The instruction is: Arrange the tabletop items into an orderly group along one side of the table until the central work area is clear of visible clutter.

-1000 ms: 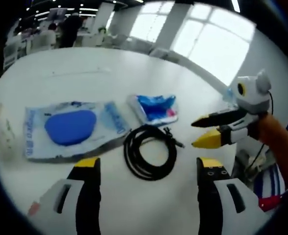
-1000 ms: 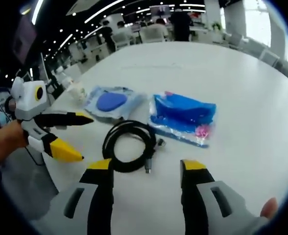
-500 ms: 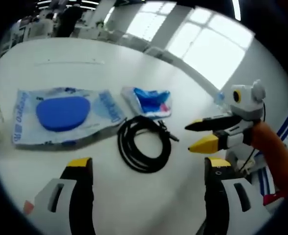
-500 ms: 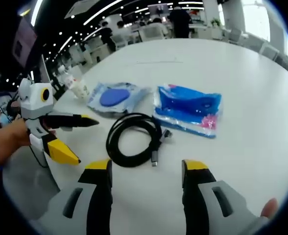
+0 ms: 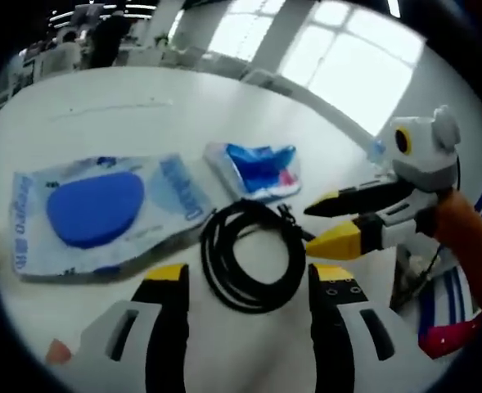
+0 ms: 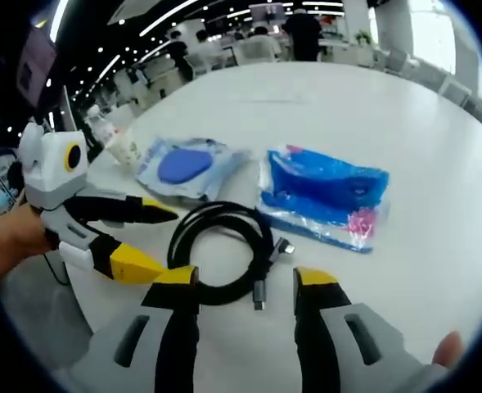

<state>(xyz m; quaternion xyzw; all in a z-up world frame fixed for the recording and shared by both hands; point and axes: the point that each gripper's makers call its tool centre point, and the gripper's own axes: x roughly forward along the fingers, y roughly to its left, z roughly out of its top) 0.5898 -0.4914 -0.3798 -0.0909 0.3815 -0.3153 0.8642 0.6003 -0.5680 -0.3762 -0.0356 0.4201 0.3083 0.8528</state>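
Looking across the white table (image 5: 85, 106), I see it stretching well back toward bright windows, with people and chairs at its far end in my right gripper view. Largest on it is the clear packet with a blue oval pad (image 5: 97, 209) inside, lying flat, left of centre in my left gripper view and at the far left in the right one (image 6: 187, 166). Beside it sits the blue plastic pouch (image 6: 326, 194) with a pink spot at one corner, flat as well, just beyond the cable; it shows smaller in the left view (image 5: 255, 168). The coiled black cable (image 5: 251, 255) lies nearest me, its plug ends poking out toward the pouch, and it shows again in the right view (image 6: 220, 252). A small bottle (image 6: 119, 146) stands near the table's edge by the packet.

My left gripper (image 5: 249, 282) has its yellow-tipped jaws spread wide, released, straddling the near edge of the coil; I cannot tell whether they touch it. My right gripper (image 6: 245, 278) is likewise parted and holds nothing, its jaws to either side of the coil's near rim. Each gripper enters the other's view with jaws apart, tips pointing at the cable: the right (image 5: 332, 219), the left (image 6: 155, 237).
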